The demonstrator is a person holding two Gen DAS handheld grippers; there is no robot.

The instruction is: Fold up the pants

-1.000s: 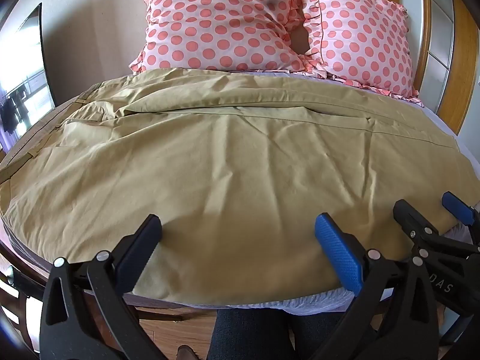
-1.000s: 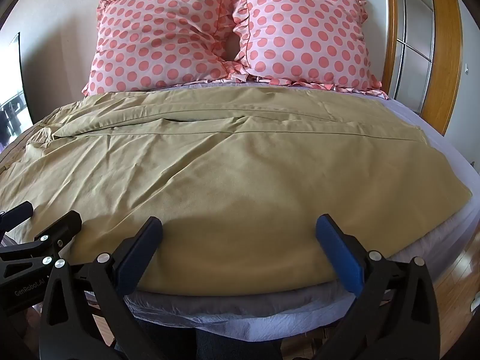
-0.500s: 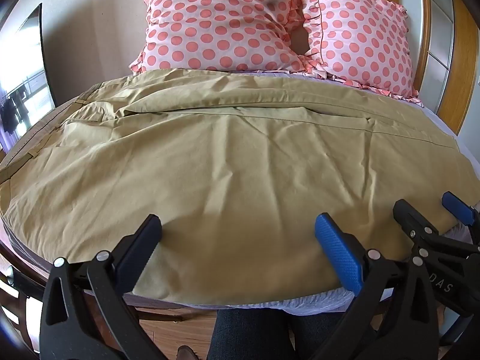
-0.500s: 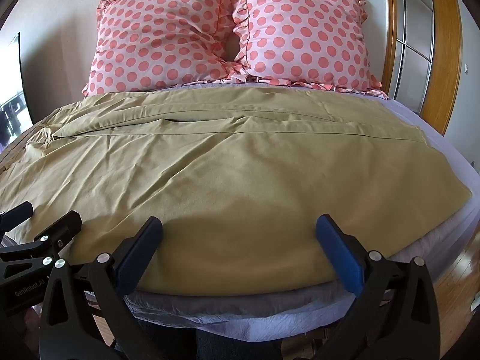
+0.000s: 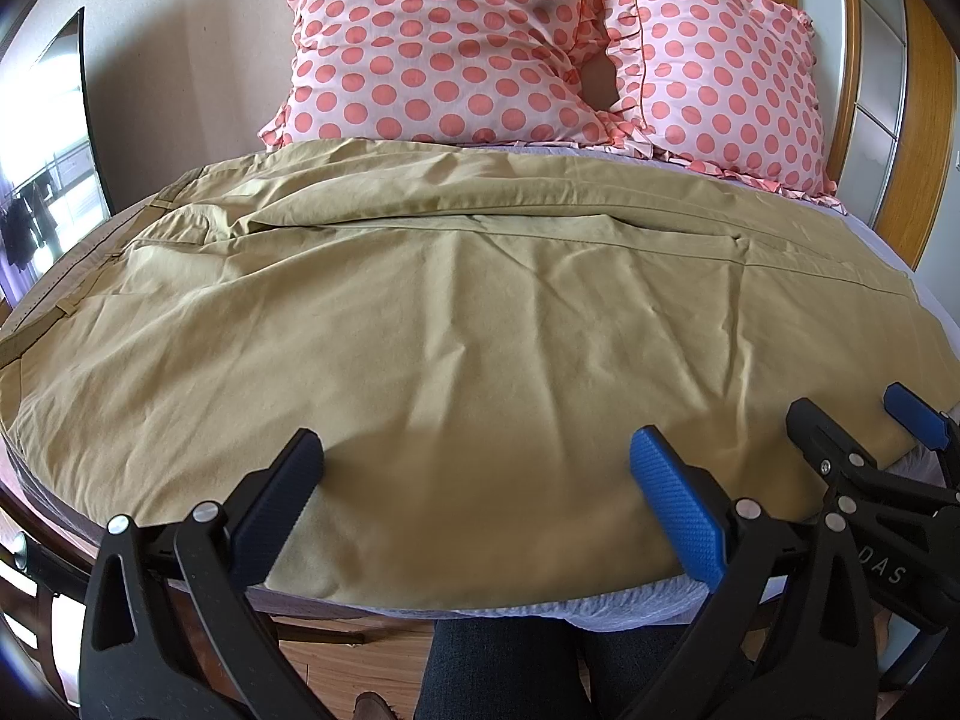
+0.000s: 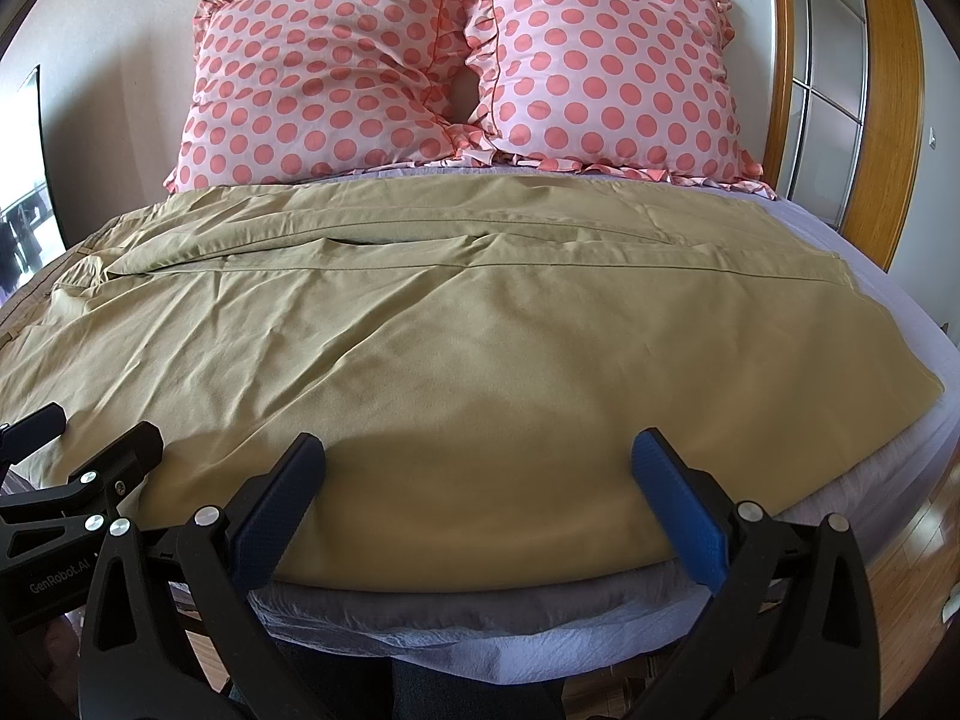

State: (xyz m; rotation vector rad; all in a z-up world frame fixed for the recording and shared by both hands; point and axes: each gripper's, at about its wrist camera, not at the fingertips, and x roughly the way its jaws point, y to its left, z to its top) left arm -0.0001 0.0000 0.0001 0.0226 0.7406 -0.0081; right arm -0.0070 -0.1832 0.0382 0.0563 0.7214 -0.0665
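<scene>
Khaki pants lie spread flat across the bed, waistband at the left, leg hems at the right; they also fill the right wrist view. My left gripper is open and empty, its fingers just over the near edge of the pants. My right gripper is open and empty over the same near edge, further right. The right gripper shows at the right of the left wrist view. One finger of the left gripper shows at the left of the right wrist view.
Two pink polka-dot pillows lean against the wall at the head of the bed. The lilac sheet shows at the right and near edges. A wooden door frame stands right. My legs are at the bed's front.
</scene>
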